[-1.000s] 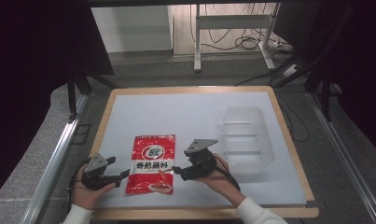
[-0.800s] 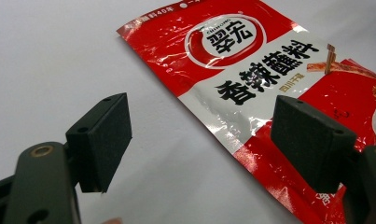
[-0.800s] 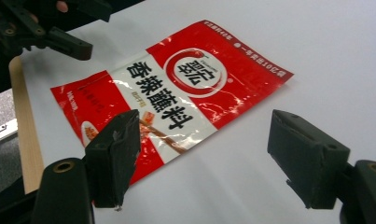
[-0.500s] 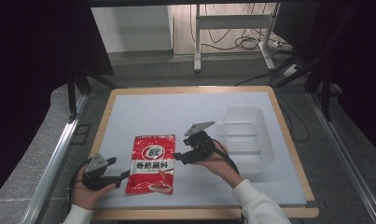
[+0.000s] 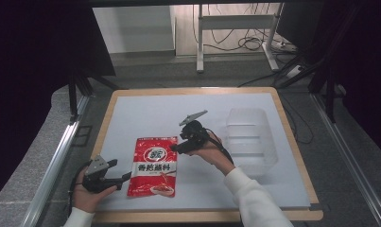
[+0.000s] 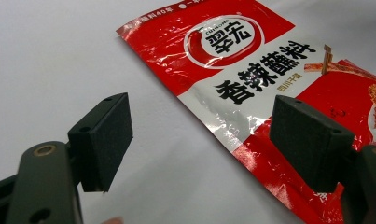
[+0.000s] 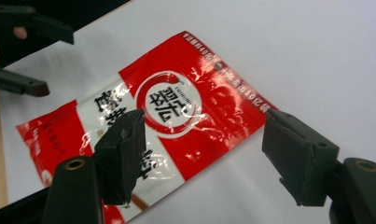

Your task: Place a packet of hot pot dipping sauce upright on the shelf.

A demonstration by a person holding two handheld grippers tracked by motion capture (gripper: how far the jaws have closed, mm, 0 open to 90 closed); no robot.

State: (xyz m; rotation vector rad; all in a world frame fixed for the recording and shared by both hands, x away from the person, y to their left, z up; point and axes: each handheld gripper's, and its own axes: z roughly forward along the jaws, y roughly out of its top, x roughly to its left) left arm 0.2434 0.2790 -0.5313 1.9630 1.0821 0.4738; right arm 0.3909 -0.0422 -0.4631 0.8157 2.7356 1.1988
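Packet: we see a flat, glossy red and white foil sachet [image 5: 153, 166] with black characters, lying at lower centre of the high view on the counter [image 5: 145, 113].
Counter: a smooth white sheet with a pale wooden rim.
Left gripper [image 5: 122, 171]: low at lower left of the frame, its matte black fingers [image 6: 104, 140] spread apart, just beside the sachet's left edge, holding nothing.
Right gripper [image 5: 176, 148]: at centre frame over the sachet's upper right corner, blocky fingers [image 7: 122, 154] spread wide, empty.
Bin: we note a clear, rectangular plastic container [image 5: 249, 142] at right of centre.
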